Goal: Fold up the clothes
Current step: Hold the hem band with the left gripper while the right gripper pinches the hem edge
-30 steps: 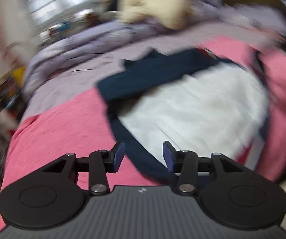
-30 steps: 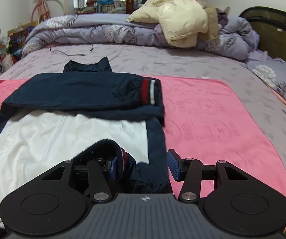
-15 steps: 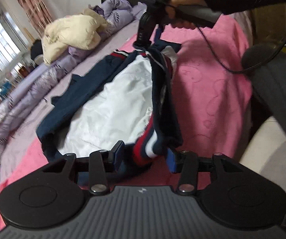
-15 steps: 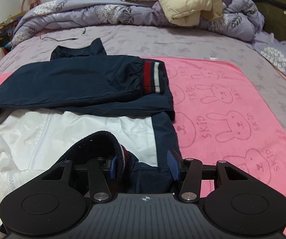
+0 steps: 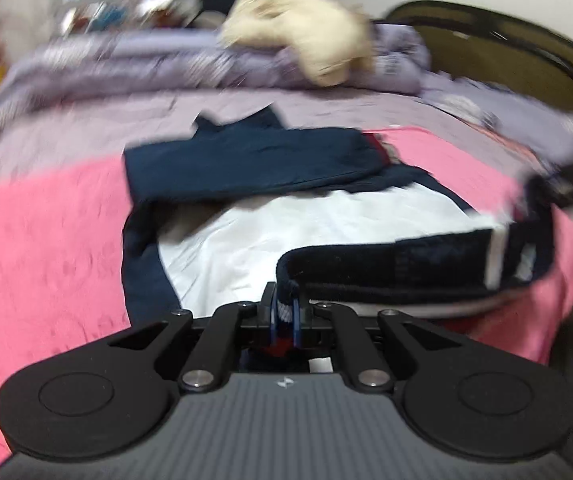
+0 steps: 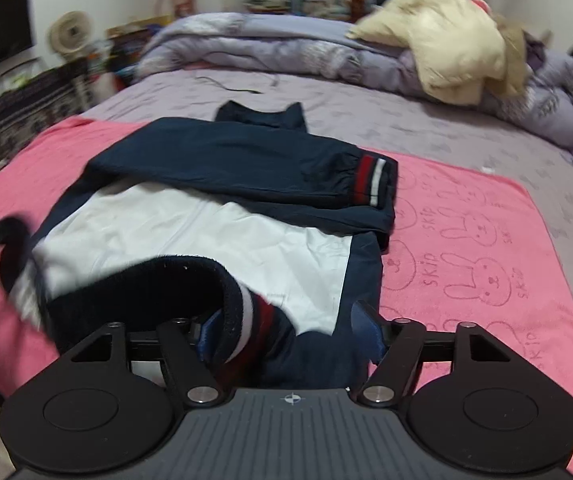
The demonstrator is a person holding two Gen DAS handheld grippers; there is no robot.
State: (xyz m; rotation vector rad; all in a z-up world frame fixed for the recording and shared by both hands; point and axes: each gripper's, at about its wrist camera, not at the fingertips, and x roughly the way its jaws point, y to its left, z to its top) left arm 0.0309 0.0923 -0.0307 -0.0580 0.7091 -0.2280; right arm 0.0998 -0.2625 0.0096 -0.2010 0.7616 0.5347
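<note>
A navy jacket with a white lining point(image 6: 206, 232) lies open on a pink towel point(image 6: 466, 240), one sleeve point(image 6: 246, 160) folded across its top. In the left wrist view the lining point(image 5: 326, 232) shows too. My left gripper point(image 5: 284, 312) is closing, its pads pinching the ribbed navy, white and red hem point(image 5: 406, 264) at the near left corner. My right gripper point(image 6: 286, 316) is opening. The hem's other end point(image 6: 246, 312) lies loosely between its jaws, against the left finger and away from the right pad.
A cream puffer coat point(image 6: 438, 52) sits on a heaped lilac duvet point(image 6: 246, 48) at the far side of the bed. A dark headboard point(image 5: 486, 40) stands at the right. A cable point(image 6: 238, 84) lies on the sheet. A fan point(image 6: 70, 34) and clutter stand left of the bed.
My left gripper has swung round to face up the bed and shut on the hem. My right gripper's jaws have spread wider around the hem's other end.
</note>
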